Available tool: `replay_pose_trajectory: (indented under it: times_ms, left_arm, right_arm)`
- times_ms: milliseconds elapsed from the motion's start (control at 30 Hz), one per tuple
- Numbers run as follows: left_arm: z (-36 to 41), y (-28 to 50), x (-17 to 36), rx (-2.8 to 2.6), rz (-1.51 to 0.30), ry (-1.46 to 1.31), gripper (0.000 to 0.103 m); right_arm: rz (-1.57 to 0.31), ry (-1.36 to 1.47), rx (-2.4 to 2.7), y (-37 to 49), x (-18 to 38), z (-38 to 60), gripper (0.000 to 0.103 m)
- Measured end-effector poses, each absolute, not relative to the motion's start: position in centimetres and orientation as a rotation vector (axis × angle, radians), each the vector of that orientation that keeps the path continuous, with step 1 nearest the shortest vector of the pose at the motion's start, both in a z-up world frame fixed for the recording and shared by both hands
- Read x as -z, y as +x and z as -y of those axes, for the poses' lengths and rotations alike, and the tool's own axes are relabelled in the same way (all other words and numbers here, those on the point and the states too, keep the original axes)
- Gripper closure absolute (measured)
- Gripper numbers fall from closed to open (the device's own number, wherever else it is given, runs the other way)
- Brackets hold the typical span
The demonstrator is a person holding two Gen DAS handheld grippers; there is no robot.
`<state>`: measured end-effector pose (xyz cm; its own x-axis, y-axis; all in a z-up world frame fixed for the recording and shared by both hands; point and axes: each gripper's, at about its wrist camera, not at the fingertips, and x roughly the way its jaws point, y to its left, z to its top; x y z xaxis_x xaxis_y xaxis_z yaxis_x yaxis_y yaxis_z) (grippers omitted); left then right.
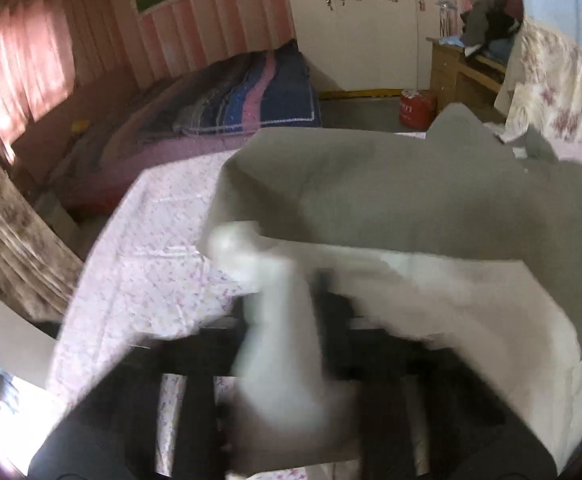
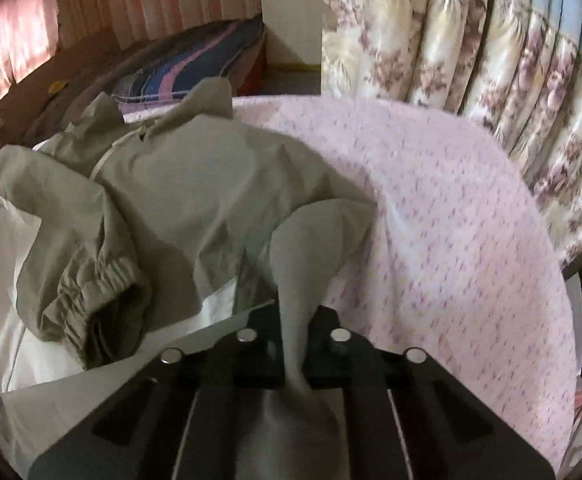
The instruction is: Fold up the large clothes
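Left wrist view: left gripper, jaws clamped on a pale fold of the jacket; picture blurred.
Jacket's place: spread on the pink bedsheet.
Right wrist view: right gripper, jaws pinching a grey ridge of jacket.
Sleeve cuff: lying loose left of that pinch.
Progress: early, I'd judge; collar and sleeve still unfolded.

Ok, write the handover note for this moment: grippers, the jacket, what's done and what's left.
Left gripper: shut on the jacket's pale lower edge.
Right gripper: shut on a bunched grey fold at the jacket's other side.
Jacket: spread on the pink floral bedsheet, collar at the far end, one elastic-cuffed sleeve lying loose on top.
Done: both corners gripped.
Left: the fold itself; the jacket is not yet neatly folded.
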<state>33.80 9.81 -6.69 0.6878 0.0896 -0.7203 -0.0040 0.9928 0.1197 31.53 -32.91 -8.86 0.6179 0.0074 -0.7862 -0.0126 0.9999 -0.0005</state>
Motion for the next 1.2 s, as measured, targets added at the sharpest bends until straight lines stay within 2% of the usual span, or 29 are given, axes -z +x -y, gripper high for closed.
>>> replay_pose_trajectory:
  times_ms: [100, 267, 367, 467, 567, 600, 633, 667, 700, 933, 1200]
  left_arm:
    - [-10.2, 34.0, 6.2, -0.064, -0.796, 0.080, 0.099]
    - [-10.2, 34.7, 4.0, -0.114, -0.746, 0.062, 0.100]
    - [-10.5, 35.9, 3.7, -0.143, -0.753, 0.031, 0.099]
    - [-9.7, 37.0, 4.8, -0.184, -0.777, 0.094, 0.095]
    - [-9.7, 36.5, 5.5, -0.166, -0.800, 0.094, 0.076]
    - [-9.9, 35.9, 5.5, -0.154, -0.799, 0.094, 0.053]
    - [-10.0, 34.9, 5.3, -0.144, -0.794, 0.105, 0.037]
    - [-10.0, 34.2, 5.1, -0.141, -0.788, 0.119, 0.014]
    - [-10.2, 33.1, 4.8, -0.134, -0.774, 0.132, 0.011]
    - [-12.0, 20.7, 4.3, -0.063, -0.803, 0.183, 0.010]
    - [-14.4, 5.7, 5.2, -0.028, -0.794, 0.116, 0.005]
  right_arm:
    - [-0.837, 0.003, 0.017, 32.4, 6.8, 34.0, 0.099]
    - [-0.737, -0.127, 0.099, 35.6, 2.9, 34.0, 0.100]
    - [-0.742, -0.118, 0.115, 38.2, 2.2, 34.7, 0.099]
    - [-0.812, -0.126, 0.079, 40.3, 3.4, 34.6, 0.094]
    - [-0.810, -0.182, 0.077, 38.7, 3.8, 33.8, 0.062]
    - [-0.767, -0.183, 0.071, 37.2, 3.4, 33.7, 0.028]
    - [-0.739, -0.183, 0.063, 35.6, 3.0, 33.8, 0.015]
    - [-0.722, -0.182, 0.055, 34.3, 2.6, 33.8, 0.015]
    - [-0.716, -0.172, 0.043, 32.5, 2.3, 34.1, 0.015]
    - [-0.711, -0.031, 0.000, 18.1, 2.6, 36.6, 0.015]
    - [-0.688, -0.006, 0.003, 3.7, 6.1, 36.2, 0.015]
